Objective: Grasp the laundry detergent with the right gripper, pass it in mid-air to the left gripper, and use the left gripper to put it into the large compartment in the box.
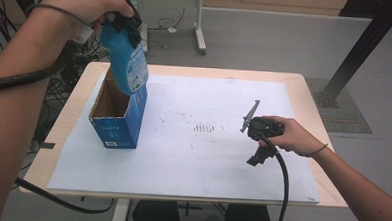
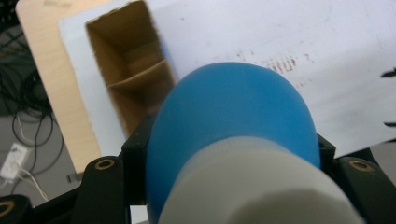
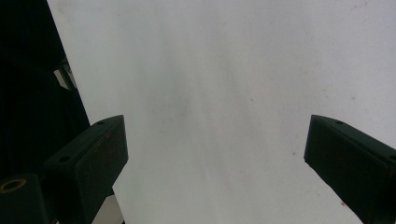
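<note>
A blue bottle [image 1: 129, 62] with a white cap hangs base down from my left gripper [image 1: 126, 23], which is shut on its neck at the table's far left. Just below it stands an open blue cardboard box [image 1: 117, 127]. In the left gripper view the bottle [image 2: 233, 107] bulges between the jaws of the left gripper [image 2: 231, 151], and the box [image 2: 133, 70] shows brown cardboard dividers inside. My right gripper [image 1: 258, 156] rests low over the white paper at the right. Its jaws stand open with nothing between them, as the right gripper [image 3: 215, 149] view confirms.
A large white paper sheet [image 1: 207, 161] covers the wooden table [image 1: 307, 95], with faint dark smudges [image 1: 206, 127] at its middle. Cables [image 1: 71, 60] lie on the floor beyond the left edge. A black post [image 1: 356, 52] rises at the back right.
</note>
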A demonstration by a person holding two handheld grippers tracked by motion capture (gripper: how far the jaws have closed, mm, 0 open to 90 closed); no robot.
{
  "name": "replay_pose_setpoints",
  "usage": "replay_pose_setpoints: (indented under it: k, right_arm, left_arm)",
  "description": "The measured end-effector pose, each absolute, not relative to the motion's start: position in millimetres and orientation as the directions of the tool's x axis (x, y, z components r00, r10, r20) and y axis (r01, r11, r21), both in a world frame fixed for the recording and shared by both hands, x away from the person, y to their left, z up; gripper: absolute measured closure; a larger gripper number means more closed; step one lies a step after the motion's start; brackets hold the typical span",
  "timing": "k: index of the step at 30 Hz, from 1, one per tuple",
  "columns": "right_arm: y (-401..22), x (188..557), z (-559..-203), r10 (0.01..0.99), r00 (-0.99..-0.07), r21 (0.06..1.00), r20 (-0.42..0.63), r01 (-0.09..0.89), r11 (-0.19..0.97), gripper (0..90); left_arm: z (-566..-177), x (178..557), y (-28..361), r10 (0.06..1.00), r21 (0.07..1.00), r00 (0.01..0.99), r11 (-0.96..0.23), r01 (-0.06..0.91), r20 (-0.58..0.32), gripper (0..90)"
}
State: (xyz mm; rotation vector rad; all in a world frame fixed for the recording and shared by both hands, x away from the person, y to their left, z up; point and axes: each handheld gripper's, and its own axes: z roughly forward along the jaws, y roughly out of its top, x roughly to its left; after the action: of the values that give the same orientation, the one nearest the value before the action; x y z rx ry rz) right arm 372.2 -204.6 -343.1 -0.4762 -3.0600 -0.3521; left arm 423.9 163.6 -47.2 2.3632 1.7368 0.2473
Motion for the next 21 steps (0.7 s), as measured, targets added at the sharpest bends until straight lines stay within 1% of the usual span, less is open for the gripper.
replay_pose_setpoints:
  k: [5,11,14,21]
  right_arm:
    - [-203,372,-343,0.289,-0.956,0.22,0.06,0.295,0.93,5.8]
    - [-200,373,-344,0.287,-0.956,0.218,0.059,0.293,0.931,5.8]
    - [-199,373,-344,0.289,-0.956,0.22,0.058,0.295,0.93,5.8]
    - [-196,373,-345,0.282,-0.958,0.223,0.059,0.287,0.931,5.8]
  left_arm:
    - [-50,431,182,0.98,0.242,0.197,-0.197,0.95,0.026,39.0]
    - [-57,441,194,0.993,0.205,0.113,-0.12,0.971,0.041,39.0]
    - [-62,444,197,0.995,0.197,0.092,-0.1,0.975,0.049,39.0]
    - [-72,449,203,0.997,0.192,0.08,-0.082,0.978,0.018,39.0]
